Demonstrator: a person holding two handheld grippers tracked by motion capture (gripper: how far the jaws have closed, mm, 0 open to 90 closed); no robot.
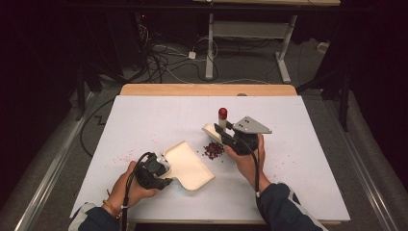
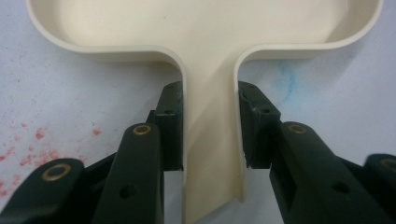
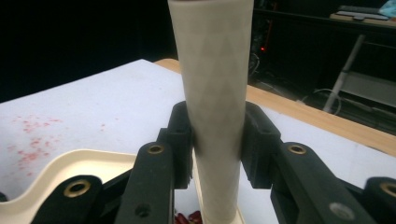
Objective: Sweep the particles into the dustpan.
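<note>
A cream dustpan (image 1: 188, 167) lies on the white table, its flat handle (image 2: 210, 140) pinched between the jaws of my left gripper (image 2: 210, 123), which sits at the pan's near-left end (image 1: 155, 172). My right gripper (image 1: 230, 135) is shut on the upright cream handle (image 3: 215, 93) of a small brush; the handle ends in a red cap (image 1: 223, 113) and its cream head (image 1: 210, 130) touches the table. A pile of dark red crumbs (image 1: 213, 150) lies between the brush head and the dustpan's open edge. The pan's tray (image 2: 201, 21) looks bare.
Faint red specks (image 1: 126, 155) stain the white sheet left of the pan. A wooden table edge (image 1: 207, 89) runs along the back. Beyond it are cables and a desk frame (image 1: 250, 43) on the floor. The dustpan's rim (image 3: 70, 163) shows low in the right gripper view.
</note>
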